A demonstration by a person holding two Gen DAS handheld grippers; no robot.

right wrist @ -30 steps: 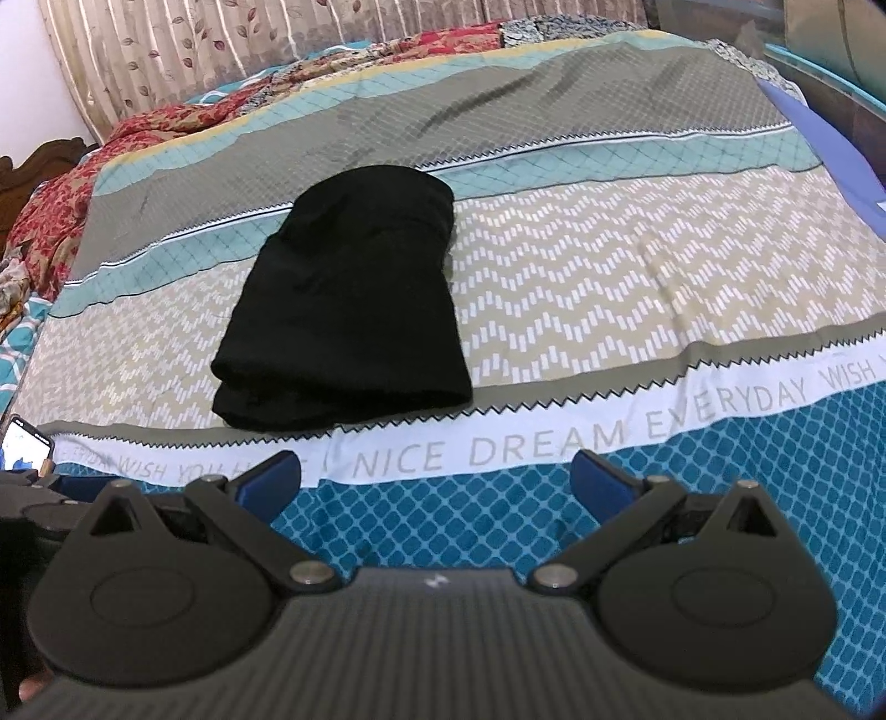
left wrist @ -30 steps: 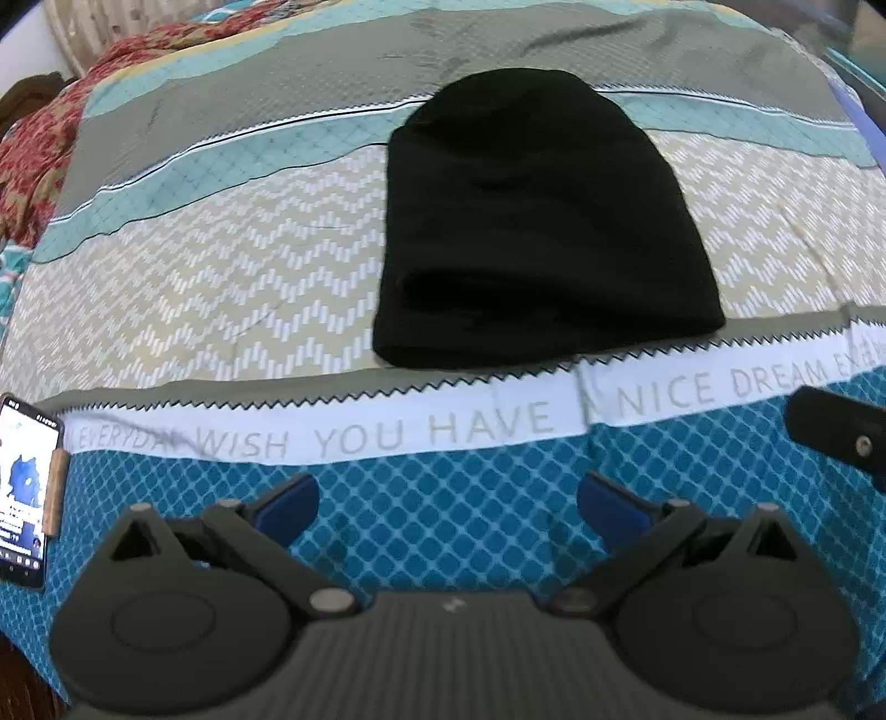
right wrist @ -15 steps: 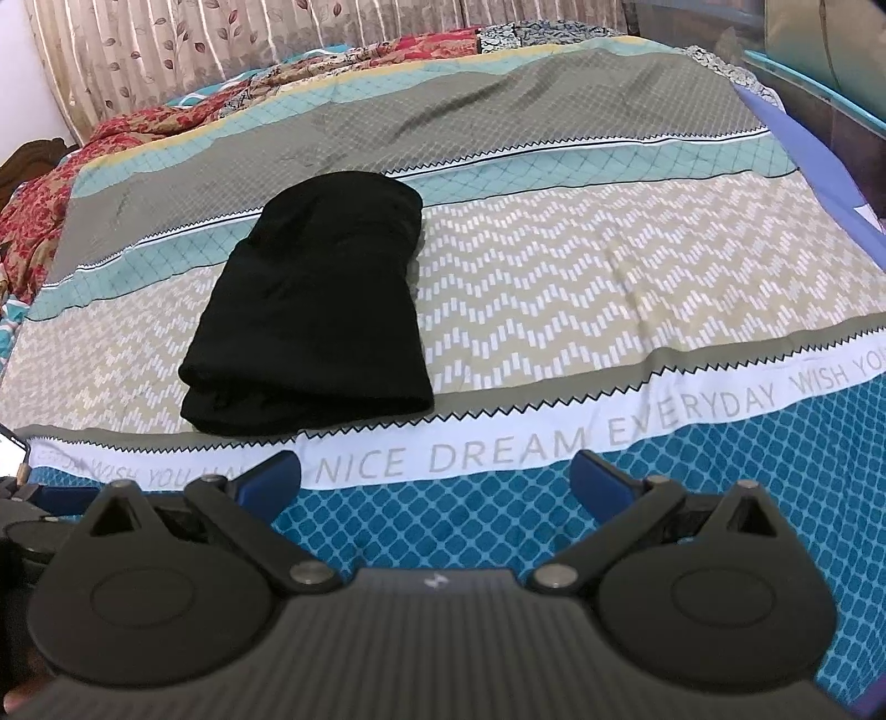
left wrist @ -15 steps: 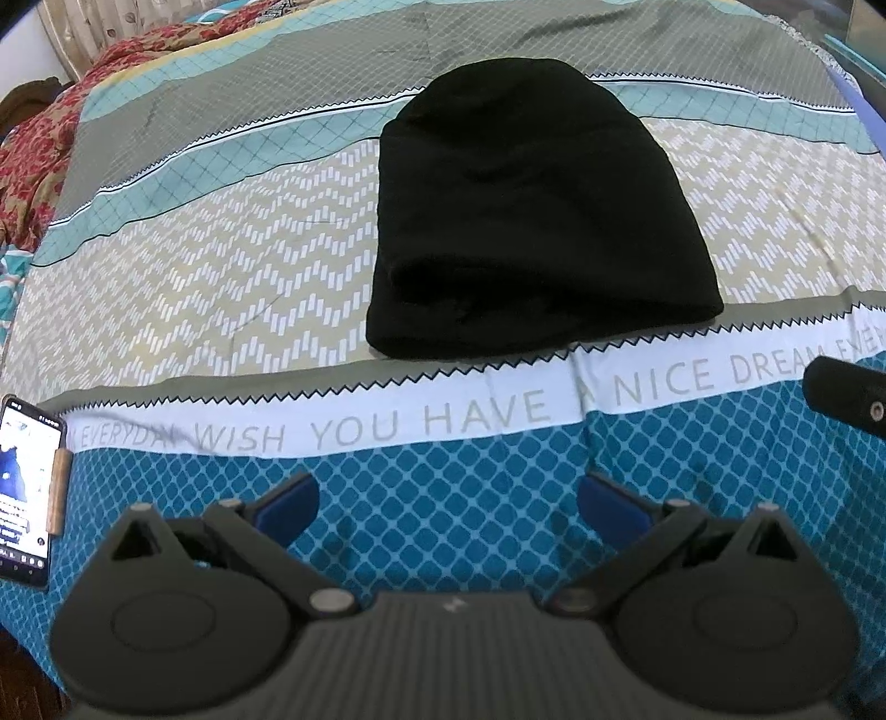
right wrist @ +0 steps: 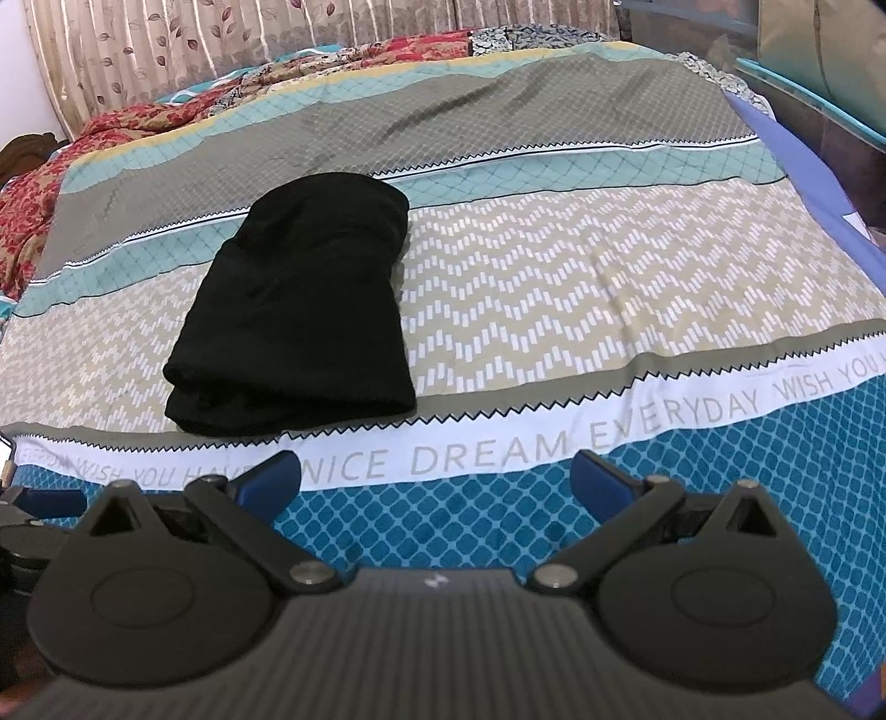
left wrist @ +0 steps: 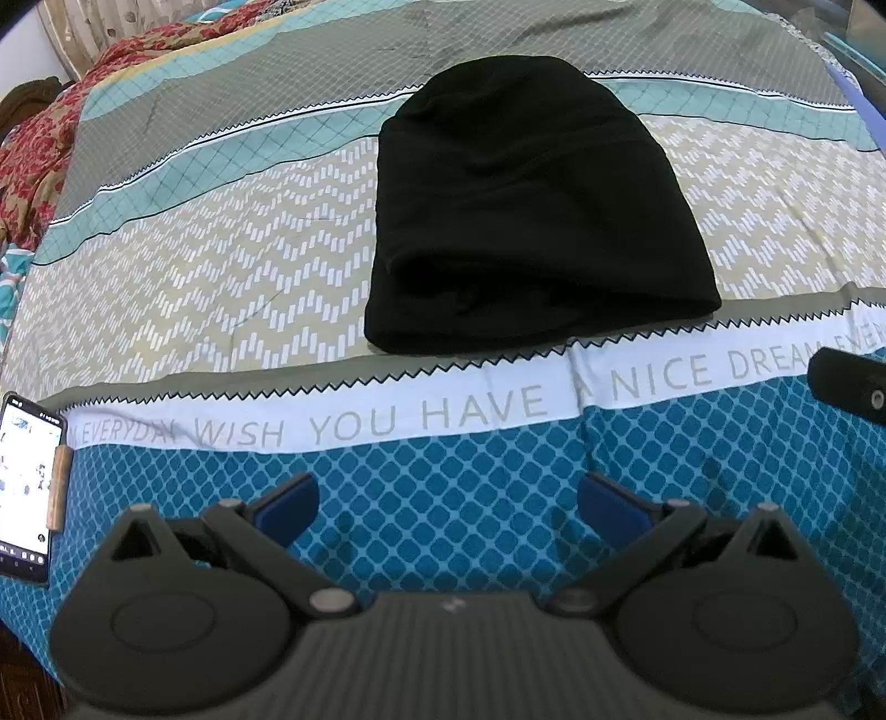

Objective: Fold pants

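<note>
1. The black pants (left wrist: 531, 221) lie folded into a compact stack on the bedspread (left wrist: 194, 266), over the beige zigzag band and reaching up into the teal diamond band behind it.
2. The stack's near edge (right wrist: 288, 410) shows several rounded layers and stops just short of the white lettered strip (left wrist: 387, 426) that reads "WISH YOU HAVE A NICE DREAM EVERYDAY".
3. The far end of the stack is narrower and rounded; the near end is wider.
4. The left gripper (left wrist: 448, 501) hangs over the blue diamond-print band near the bed's front edge, its blue-padded fingers (left wrist: 285, 507) spread wide with nothing between them.
5. The right gripper (right wrist: 434, 479) sits over the same blue band, farther toward the bed's right side, likewise spread and empty, well apart from the pants.
6. In the left wrist view, a dark part of the right gripper shows at the right edge (left wrist: 850, 385), over the lettered strip.
7. A smartphone (left wrist: 25, 487) with a lit screen lies at the bed's front left corner, left of the left gripper.
8. Red floral bedding (right wrist: 33, 221) is bunched along the bed's far left side, and a leaf-patterned curtain (right wrist: 249, 44) hangs behind the head of the bed.
</note>
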